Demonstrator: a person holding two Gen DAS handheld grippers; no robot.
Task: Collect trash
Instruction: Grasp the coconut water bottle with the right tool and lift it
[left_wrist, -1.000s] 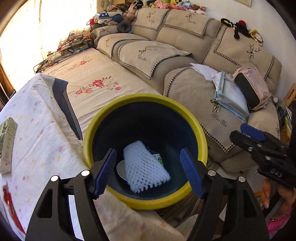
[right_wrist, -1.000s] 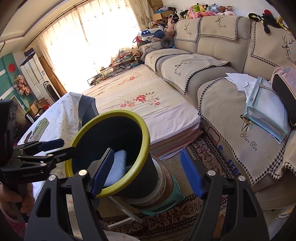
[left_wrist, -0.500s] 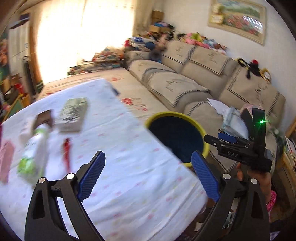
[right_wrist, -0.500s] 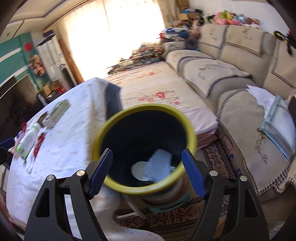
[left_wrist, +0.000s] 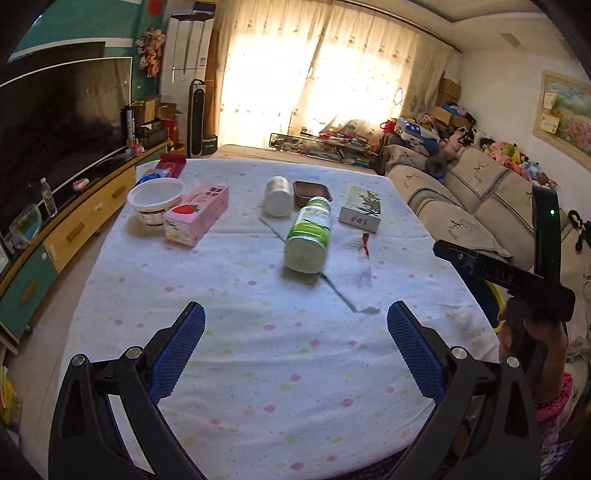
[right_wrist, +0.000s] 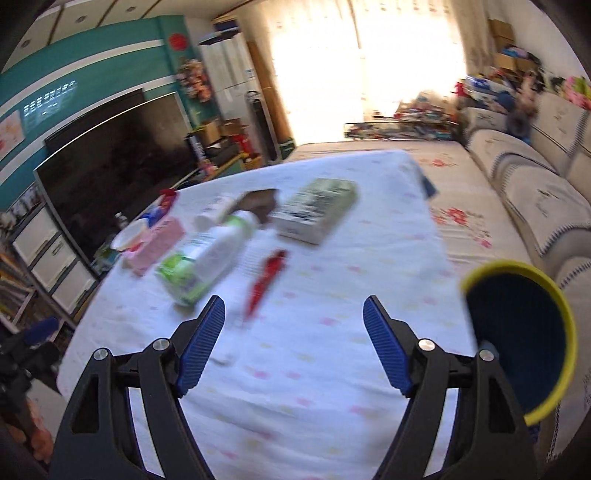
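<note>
Trash lies on a table with a white dotted cloth. A green-and-white bottle lies on its side mid-table, also in the right wrist view. A red wrapper lies beside it. A pink carton, a white tub, a white jar, a brown tray and a green box stand farther back. The yellow-rimmed bin stands off the table's right edge. My left gripper and right gripper are both open and empty above the near table.
A beige sofa runs along the right. A TV on a low cabinet stands left. A flowered mattress lies beyond the table. The right wrist view is motion-blurred.
Both grippers have swung left from the bin to face the table. The bin with the white foam net has left the left view and moved to the right view's right edge.
</note>
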